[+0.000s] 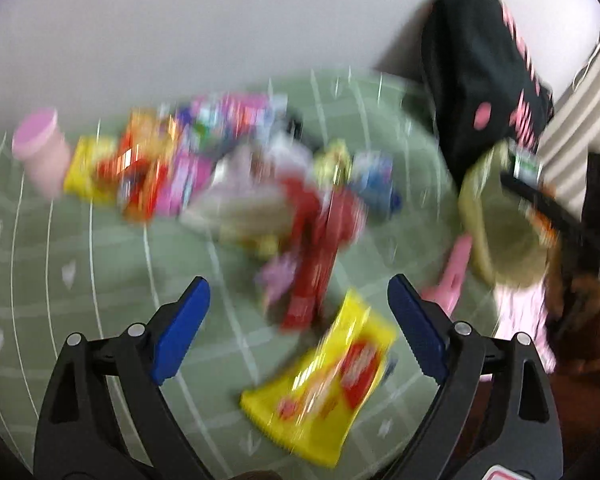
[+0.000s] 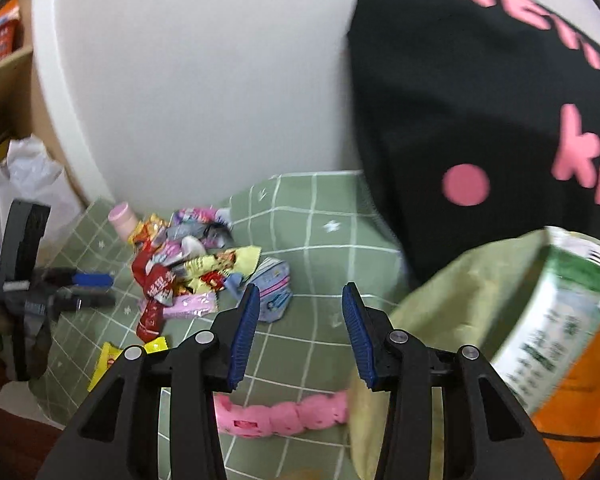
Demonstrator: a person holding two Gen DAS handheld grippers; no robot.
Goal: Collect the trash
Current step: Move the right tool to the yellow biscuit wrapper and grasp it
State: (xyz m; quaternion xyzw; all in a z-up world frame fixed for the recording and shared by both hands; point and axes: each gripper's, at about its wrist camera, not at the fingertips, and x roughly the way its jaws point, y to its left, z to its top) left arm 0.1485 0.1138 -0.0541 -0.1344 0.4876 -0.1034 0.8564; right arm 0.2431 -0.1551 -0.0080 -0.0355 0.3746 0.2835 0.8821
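Trash: we see a pile of wrappers (image 2: pixel 188 264) on the green checked surface (image 2: pixel 324 264), at about 10 o'clock from our right claw (image 2: pixel 298 330).
Nearest piece: a yellow wrapper (image 1: pixel 324 380) lies apart from the pile, just under our left claw (image 1: pixel 300 328), a little toward 5 o'clock.
Left claw: spread wide, holding nothing.
Right claw: parted to a medium gap, also holding nothing.
Container: a pale green bin (image 2: pixel 452 300) stands at 3 o'clock of the right claw, with cartons already inside.
Around: a pink bottle (image 2: pixel 122 220) lies behind the pile and a black bag (image 2: pixel 460 112) is beside the bin.
Risk: the left view is blurred, so we judge the claw may close beside the thin wrapper or only push it flat.
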